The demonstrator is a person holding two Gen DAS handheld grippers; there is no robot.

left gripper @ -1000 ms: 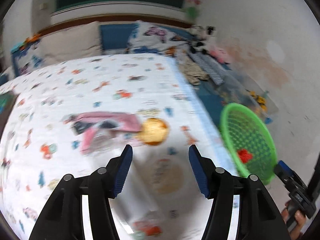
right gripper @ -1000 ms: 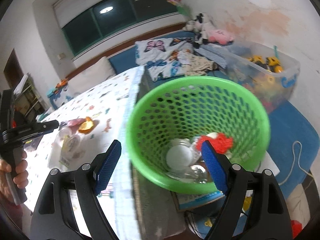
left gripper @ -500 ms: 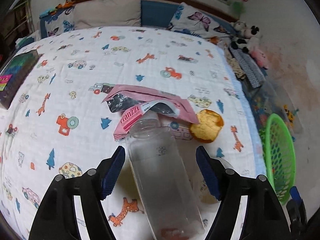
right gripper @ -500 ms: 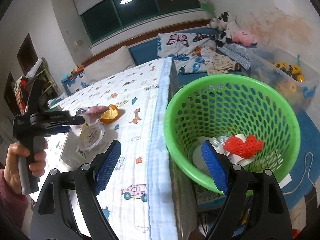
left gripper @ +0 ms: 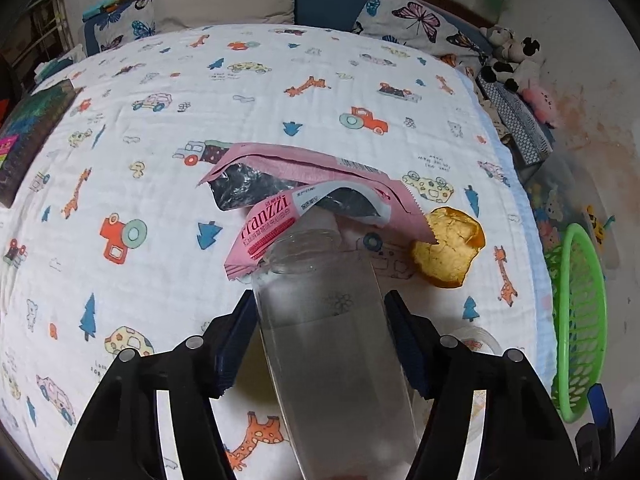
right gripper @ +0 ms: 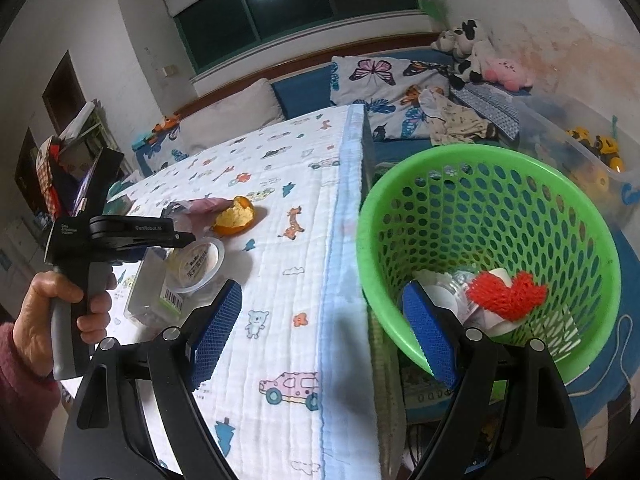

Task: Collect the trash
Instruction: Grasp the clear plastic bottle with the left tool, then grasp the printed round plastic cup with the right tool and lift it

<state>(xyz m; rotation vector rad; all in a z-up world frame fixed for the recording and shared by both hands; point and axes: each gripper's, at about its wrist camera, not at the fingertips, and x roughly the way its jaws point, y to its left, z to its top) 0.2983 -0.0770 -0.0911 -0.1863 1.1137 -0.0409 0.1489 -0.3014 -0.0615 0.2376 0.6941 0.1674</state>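
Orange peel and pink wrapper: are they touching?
Touching. In the left wrist view the pink wrapper's serrated corner overlaps the orange peel's edge, no blanket between.

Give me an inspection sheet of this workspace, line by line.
Surface: bed under a white cartoon-print sheet.
Job's things: clear plastic bottle lying between the left claw's fingers; pink wrapper at its mouth; orange peel beside it; plastic cup; green basket off the bed's edge, holding red netting.
Clutter: dark book.
Grippers: left claw open around the bottle; right claw open, empty.
Cables: white cord on the floor.
Surroundings: pillows, plush toys, toy bin, dark window.
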